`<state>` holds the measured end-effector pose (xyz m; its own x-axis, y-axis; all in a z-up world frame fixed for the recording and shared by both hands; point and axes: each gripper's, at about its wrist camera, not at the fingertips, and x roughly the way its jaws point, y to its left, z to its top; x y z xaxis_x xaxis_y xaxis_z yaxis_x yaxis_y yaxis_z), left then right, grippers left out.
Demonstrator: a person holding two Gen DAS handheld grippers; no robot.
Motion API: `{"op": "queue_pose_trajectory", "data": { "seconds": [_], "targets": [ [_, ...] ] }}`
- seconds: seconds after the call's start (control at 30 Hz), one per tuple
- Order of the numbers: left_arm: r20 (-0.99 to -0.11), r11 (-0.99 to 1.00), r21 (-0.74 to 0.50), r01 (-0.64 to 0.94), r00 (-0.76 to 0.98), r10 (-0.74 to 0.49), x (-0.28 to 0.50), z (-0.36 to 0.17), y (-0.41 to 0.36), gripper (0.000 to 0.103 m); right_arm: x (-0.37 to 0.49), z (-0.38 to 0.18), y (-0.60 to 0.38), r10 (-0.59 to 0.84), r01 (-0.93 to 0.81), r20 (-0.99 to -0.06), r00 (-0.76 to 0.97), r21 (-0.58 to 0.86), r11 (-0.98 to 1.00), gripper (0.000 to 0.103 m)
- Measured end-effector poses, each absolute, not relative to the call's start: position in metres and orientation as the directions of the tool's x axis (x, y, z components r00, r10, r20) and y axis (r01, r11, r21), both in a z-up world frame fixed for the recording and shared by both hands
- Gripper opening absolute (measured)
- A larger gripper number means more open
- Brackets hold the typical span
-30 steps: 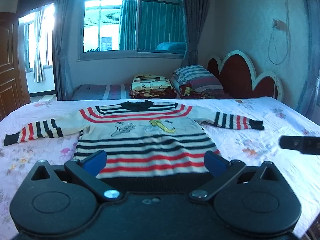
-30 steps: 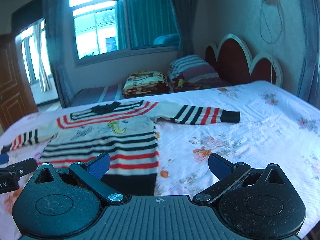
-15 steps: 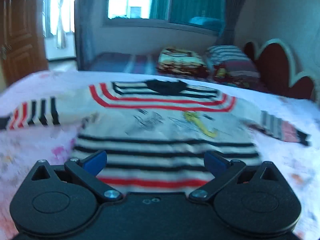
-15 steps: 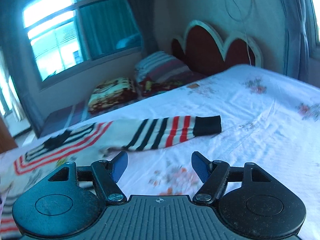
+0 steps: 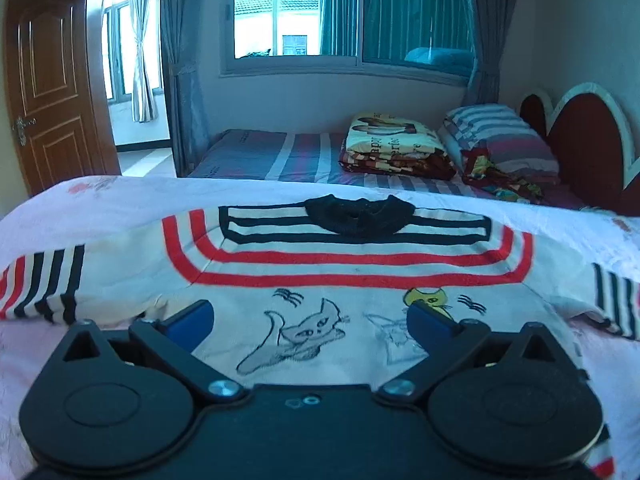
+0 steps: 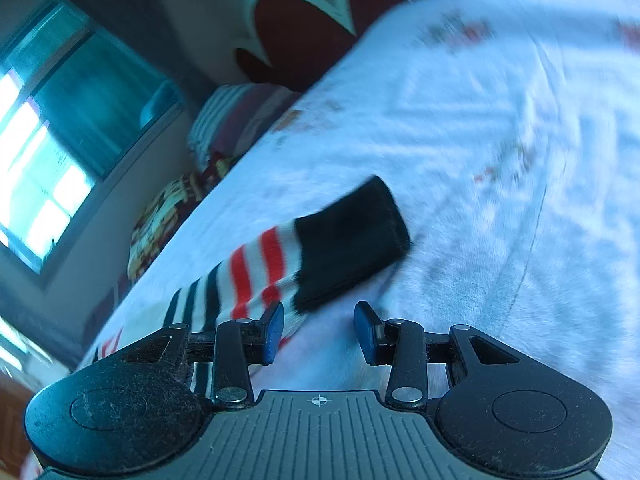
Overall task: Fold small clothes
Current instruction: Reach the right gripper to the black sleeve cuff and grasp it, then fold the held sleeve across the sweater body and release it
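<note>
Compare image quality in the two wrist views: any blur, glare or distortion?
Left wrist view: sharp, with cat drawings crisp on the sweater; window blown out; fisheye bends the door and frame edges. Right wrist view: tilted and motion-blurred, sheet pattern smeared, sleeve cuff edges soft; only the right gripper body is sharp.

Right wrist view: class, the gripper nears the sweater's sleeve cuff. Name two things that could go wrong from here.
1. The right gripper is open with only bedsheet between its fingers; the black cuff lies just ahead, so closing now might pinch sheet instead.
2. The left gripper hovers open over the sweater body, pinning nothing; pulling the sleeve may drag the whole garment.
</note>
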<state>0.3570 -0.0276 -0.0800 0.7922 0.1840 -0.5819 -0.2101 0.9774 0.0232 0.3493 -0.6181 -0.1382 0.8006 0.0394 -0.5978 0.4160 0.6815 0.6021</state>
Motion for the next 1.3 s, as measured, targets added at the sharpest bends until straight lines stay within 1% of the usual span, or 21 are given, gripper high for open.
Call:
{"op": "queue_pose_trajectory", "data": {
  "seconds": [0.1,0.23,0.33,0.37,0.4,0.47,0.53,0.6,0.7,0.73,0.77,0.9,1.03,1.3],
  "targets": [
    [-0.601,0.973,0.021,-0.228,0.775,0.195,0.370,-0.086,-0.028,0.101,0.354,-0.141,-0.623,0.032,0.409,-0.580,0.814,0.612,0.677,0.039],
    [-0.617,0.969,0.022,-0.245,0.759,0.206,0.378,-0.093,-0.027,0.101,0.358,-0.140,-0.624,0.021,0.413,-0.578,0.816,0.608,0.678,0.039],
    [-0.629,0.968,0.028,-0.250,0.748,0.211,0.379,-0.097,-0.027,0.102,0.356,-0.138,-0.623,0.014,0.415,-0.580,0.815,0.600,0.684,0.036],
    [-0.638,0.968,0.018,-0.250,0.743,0.204,0.380,-0.098,-0.026,0.102,0.357,-0.139,-0.624,0.012,0.419,-0.581,0.814,0.601,0.681,0.032],
    [-0.645,0.969,0.012,-0.248,0.738,0.196,0.380,-0.099,-0.026,0.102,0.359,-0.141,-0.625,0.010,0.425,-0.583,0.813,0.604,0.674,0.025],
    [-0.652,0.971,0.020,-0.236,0.733,0.192,0.380,-0.101,-0.027,0.102,0.361,-0.145,-0.629,0.008,0.432,-0.586,0.810,0.607,0.666,0.016],
    [-0.656,0.973,0.024,-0.231,0.731,0.189,0.380,-0.102,-0.029,0.102,0.360,-0.146,-0.633,0.021,0.428,-0.584,0.812,0.618,0.660,0.013],
    [-0.658,0.974,0.015,-0.228,0.731,0.182,0.381,-0.101,-0.028,0.102,0.361,-0.141,-0.634,0.026,0.418,-0.587,0.809,0.606,0.676,0.006],
    [-0.649,0.974,0.014,-0.227,0.739,0.181,0.382,-0.099,-0.027,0.102,0.355,-0.127,-0.627,-0.014,0.377,-0.548,0.836,0.556,0.741,0.005],
    [-0.651,0.974,0.018,-0.225,0.737,0.183,0.382,-0.100,-0.027,0.102,0.358,-0.128,-0.622,-0.039,0.389,-0.575,0.817,0.501,0.773,0.005],
    [-0.653,0.974,0.023,-0.226,0.734,0.185,0.382,-0.100,-0.026,0.102,0.364,-0.134,-0.622,-0.043,0.413,-0.613,0.789,0.477,0.776,0.005],
    [-0.654,0.975,0.045,-0.216,0.732,0.192,0.381,-0.101,-0.023,0.102,0.360,-0.134,-0.621,-0.043,0.414,-0.592,0.805,0.508,0.755,0.005],
    [-0.665,0.975,0.056,-0.217,0.720,0.199,0.381,-0.105,-0.019,0.102,0.358,-0.137,-0.620,-0.047,0.428,-0.603,0.796,0.507,0.748,0.006],
    [-0.670,0.976,0.050,-0.210,0.718,0.189,0.386,-0.108,-0.016,0.102,0.367,-0.133,-0.616,-0.064,0.428,-0.616,0.785,0.465,0.775,0.006]
  ]
}}
